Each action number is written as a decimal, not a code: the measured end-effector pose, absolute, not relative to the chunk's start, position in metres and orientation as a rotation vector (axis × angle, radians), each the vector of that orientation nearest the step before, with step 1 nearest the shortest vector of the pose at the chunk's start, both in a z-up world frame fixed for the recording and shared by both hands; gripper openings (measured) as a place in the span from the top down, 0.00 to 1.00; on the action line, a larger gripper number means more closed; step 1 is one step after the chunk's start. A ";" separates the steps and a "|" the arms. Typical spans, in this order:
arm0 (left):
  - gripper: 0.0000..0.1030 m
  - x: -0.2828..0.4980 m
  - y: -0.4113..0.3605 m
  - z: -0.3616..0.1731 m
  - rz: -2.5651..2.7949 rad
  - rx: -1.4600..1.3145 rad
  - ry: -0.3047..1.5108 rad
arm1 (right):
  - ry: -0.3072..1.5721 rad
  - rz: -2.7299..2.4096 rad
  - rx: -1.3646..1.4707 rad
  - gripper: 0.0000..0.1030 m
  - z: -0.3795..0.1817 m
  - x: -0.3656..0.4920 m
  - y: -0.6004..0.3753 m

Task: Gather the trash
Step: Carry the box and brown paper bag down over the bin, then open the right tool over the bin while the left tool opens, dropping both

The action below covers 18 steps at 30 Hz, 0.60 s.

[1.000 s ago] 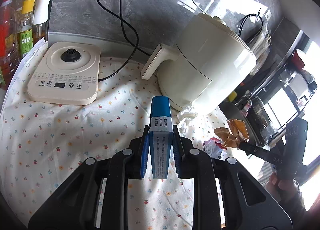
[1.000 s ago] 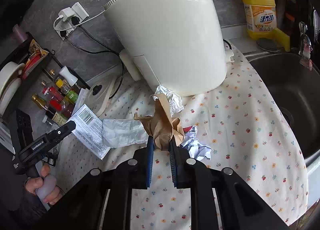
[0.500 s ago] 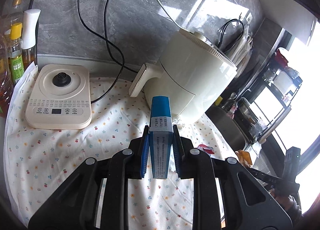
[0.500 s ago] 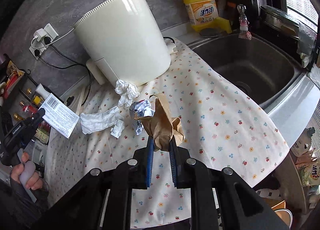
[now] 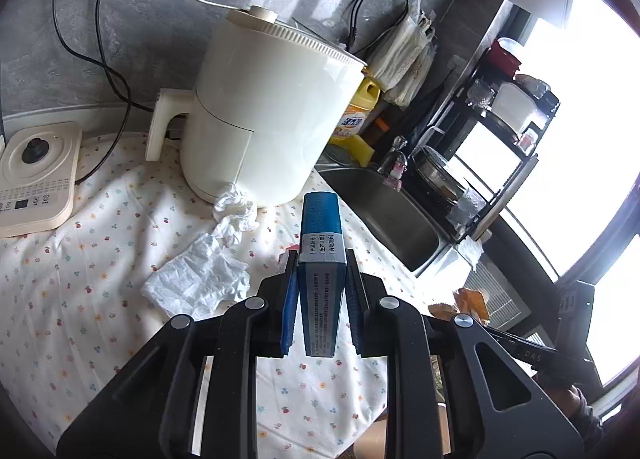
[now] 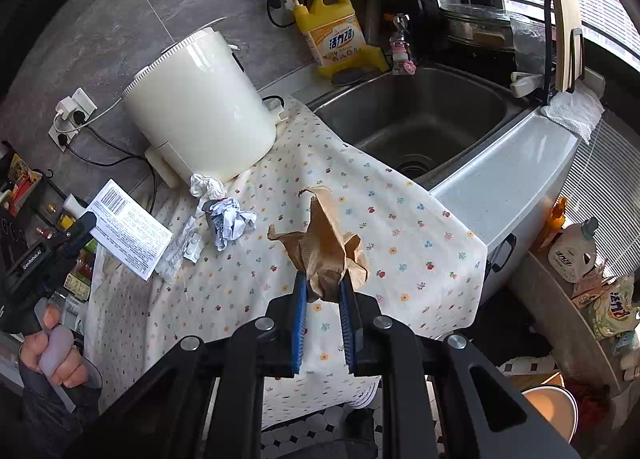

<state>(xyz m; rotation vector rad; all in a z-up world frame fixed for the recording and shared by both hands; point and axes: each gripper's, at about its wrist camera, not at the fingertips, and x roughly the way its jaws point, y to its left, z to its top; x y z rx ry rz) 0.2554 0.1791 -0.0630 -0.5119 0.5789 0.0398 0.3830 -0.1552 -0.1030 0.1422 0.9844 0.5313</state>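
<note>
My left gripper (image 5: 322, 271) is shut on a blue carton box (image 5: 321, 255) and holds it above the flowered cloth; the box's white barcode side shows in the right wrist view (image 6: 128, 229). My right gripper (image 6: 324, 287) is shut on a crumpled brown paper bag (image 6: 324, 247), lifted over the cloth's front part. On the cloth lie a flat white tissue (image 5: 198, 279), a white paper wad (image 5: 234, 213) by the air fryer, and a crumpled bluish wrapper (image 6: 230, 221).
A cream air fryer (image 5: 264, 115) stands at the back of the counter, a cream kettle base (image 5: 34, 175) to its left. A steel sink (image 6: 424, 119) lies to the right, with a yellow detergent bottle (image 6: 334, 33) behind. An orange-lined bin (image 6: 548, 411) sits on the floor.
Both grippers have lifted and pulled back toward the counter's front with their loads still held. The views now swing right, showing the sink and floor.
</note>
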 end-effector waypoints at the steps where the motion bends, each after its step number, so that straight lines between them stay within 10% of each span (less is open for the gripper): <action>1: 0.79 0.259 0.163 -0.064 0.020 -0.506 0.585 | 0.984 0.516 0.147 0.84 -0.104 0.380 -0.170; 18: 0.79 0.266 -0.090 -0.107 -0.236 -0.431 0.770 | 1.070 0.292 0.267 0.84 -0.149 0.293 -0.407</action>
